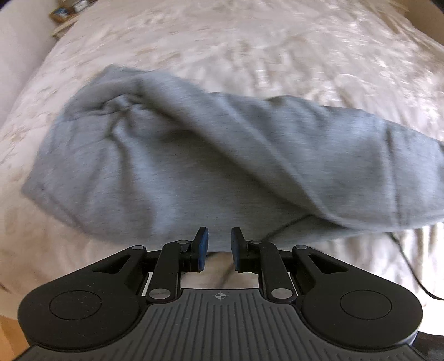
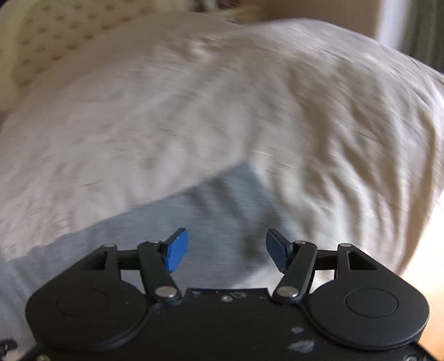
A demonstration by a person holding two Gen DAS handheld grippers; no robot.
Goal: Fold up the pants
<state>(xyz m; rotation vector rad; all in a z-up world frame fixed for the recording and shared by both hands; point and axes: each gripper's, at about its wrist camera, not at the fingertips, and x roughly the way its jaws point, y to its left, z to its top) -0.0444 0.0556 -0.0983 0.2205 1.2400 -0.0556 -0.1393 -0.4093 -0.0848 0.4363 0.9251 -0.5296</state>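
Grey sweatpants point(image 1: 194, 163) lie bunched and folded over on a cream bedspread point(image 1: 249, 55), spanning the left wrist view from left to right. My left gripper point(image 1: 219, 247) is open with a narrow gap, empty, just at the near edge of the pants. In the right wrist view a corner of the grey pants point(image 2: 216, 211) lies under and ahead of my right gripper point(image 2: 226, 250), which is wide open and empty above the fabric. Both views are blurred by motion.
The bedspread point(image 2: 194, 111) is wrinkled. A dark cord point(image 1: 410, 266) runs off the pants at the right. A wooden nightstand point(image 1: 66, 14) stands at the far left. A dotted pillow point(image 2: 50, 33) is at the far left, a wooden floor point(image 2: 433, 305) at the right.
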